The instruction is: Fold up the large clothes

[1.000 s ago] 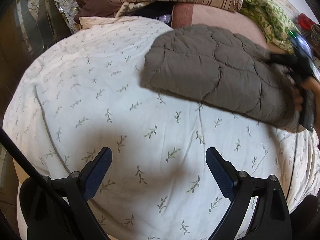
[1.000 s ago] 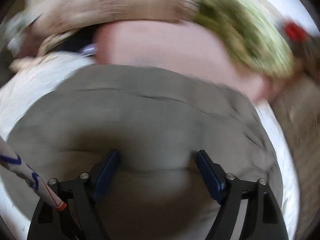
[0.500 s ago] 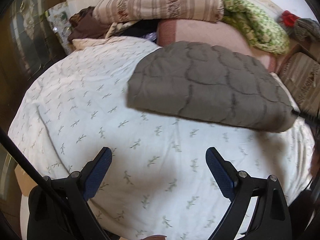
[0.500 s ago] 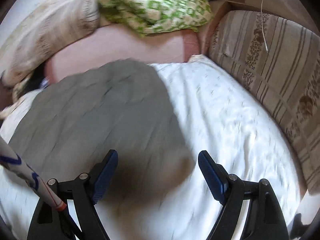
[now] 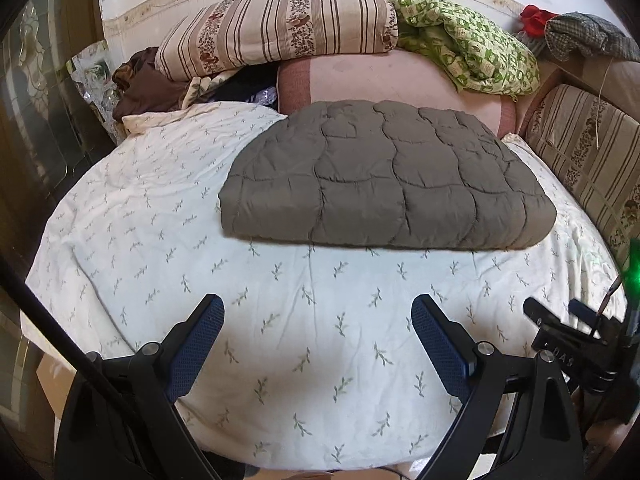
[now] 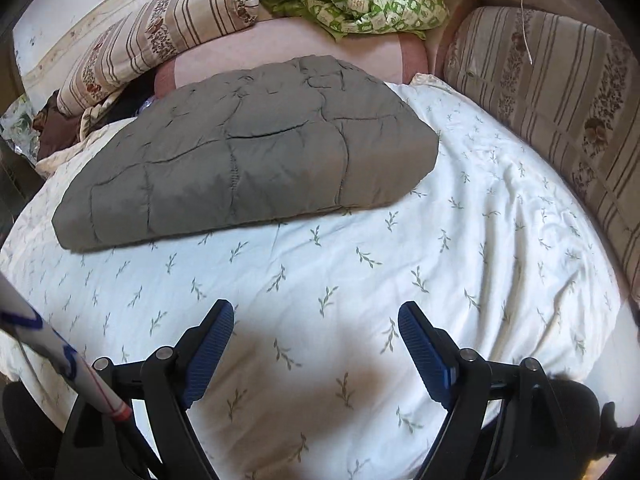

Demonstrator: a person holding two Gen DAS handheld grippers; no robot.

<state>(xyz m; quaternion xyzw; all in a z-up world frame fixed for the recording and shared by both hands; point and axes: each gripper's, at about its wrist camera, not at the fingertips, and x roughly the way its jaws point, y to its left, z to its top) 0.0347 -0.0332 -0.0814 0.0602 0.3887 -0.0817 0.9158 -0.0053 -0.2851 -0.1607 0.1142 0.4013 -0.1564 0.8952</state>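
Note:
A grey quilted garment [image 5: 384, 176] lies folded into a flat rectangle on the white leaf-print bedspread [image 5: 312, 320], toward the far side of the bed; the right wrist view shows the same grey quilted garment [image 6: 248, 152] at upper left. My left gripper [image 5: 318, 312] hangs open above the bare bedspread, well short of the garment's near edge. My right gripper [image 6: 316, 318] is open too, over the bedspread [image 6: 440, 264] in front of the garment, holding nothing. Part of the right tool's black body [image 5: 576, 340] shows at the lower right of the left wrist view.
A striped floral pillow [image 5: 276, 28], a green patterned cloth [image 5: 468, 52] and a pink bolster [image 5: 360, 80] are piled at the head of the bed. A striped cushion [image 6: 560, 108] lines the right side. Dark brown clothes [image 5: 144, 84] sit at the far left.
Both grippers have pulled back from the grey garment toward the near edge of the bed. The right gripper, earlier right over the garment, now hangs over bare bedspread. The garment lies still.

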